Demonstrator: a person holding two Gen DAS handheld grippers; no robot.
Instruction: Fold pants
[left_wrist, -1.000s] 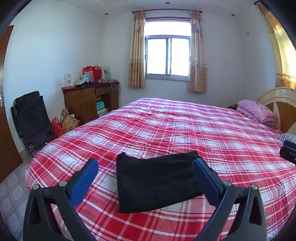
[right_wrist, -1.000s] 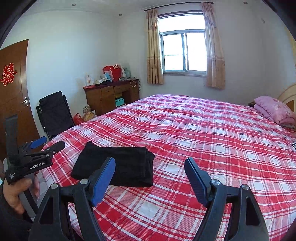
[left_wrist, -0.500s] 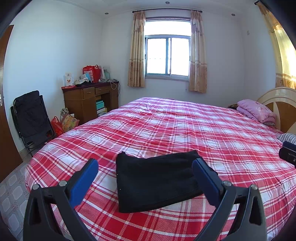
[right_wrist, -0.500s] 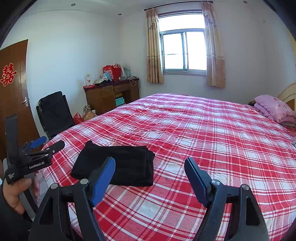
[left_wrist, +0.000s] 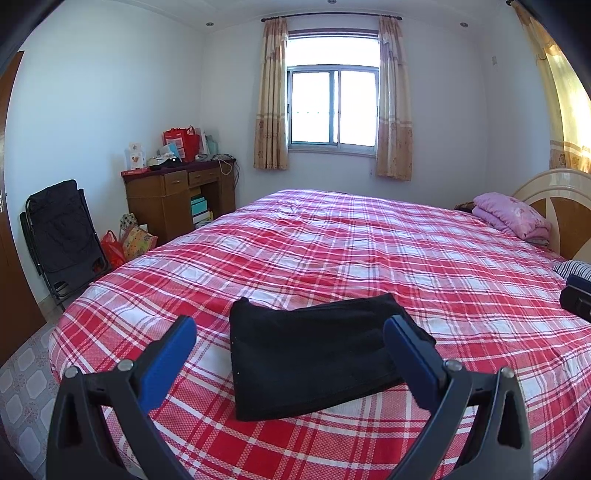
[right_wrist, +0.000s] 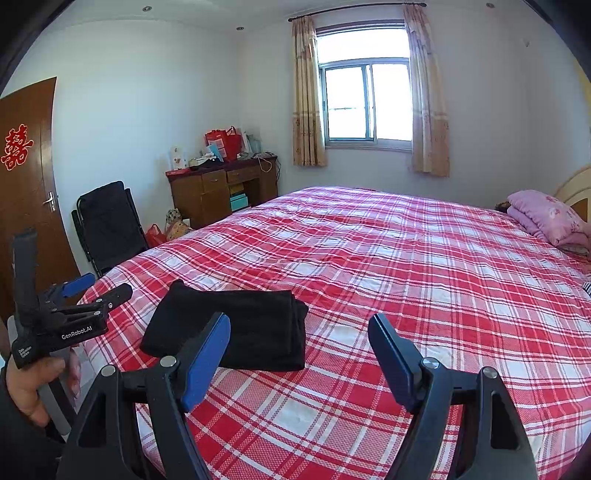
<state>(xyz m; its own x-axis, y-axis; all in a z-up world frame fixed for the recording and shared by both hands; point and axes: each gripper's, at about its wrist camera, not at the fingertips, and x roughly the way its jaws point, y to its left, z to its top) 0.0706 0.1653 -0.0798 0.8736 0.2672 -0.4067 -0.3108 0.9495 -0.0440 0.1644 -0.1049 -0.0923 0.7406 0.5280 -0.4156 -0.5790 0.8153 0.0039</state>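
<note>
The black pants (left_wrist: 314, 350) lie folded into a compact rectangle on the red plaid bed (left_wrist: 369, 251), near its front left corner; they also show in the right wrist view (right_wrist: 240, 328). My left gripper (left_wrist: 290, 350) is open and empty, held above and just in front of the pants. My right gripper (right_wrist: 299, 350) is open and empty, to the right of the pants. The left gripper also shows from the side in the right wrist view (right_wrist: 99, 291), held in a hand off the bed's left edge.
A pink folded blanket (left_wrist: 509, 218) lies by the headboard (left_wrist: 554, 195) at the far right. A wooden desk (left_wrist: 177, 199) with bags, a black folded chair (left_wrist: 62, 236) and a brown door (right_wrist: 26, 192) stand left of the bed. A curtained window (left_wrist: 332, 107) is behind.
</note>
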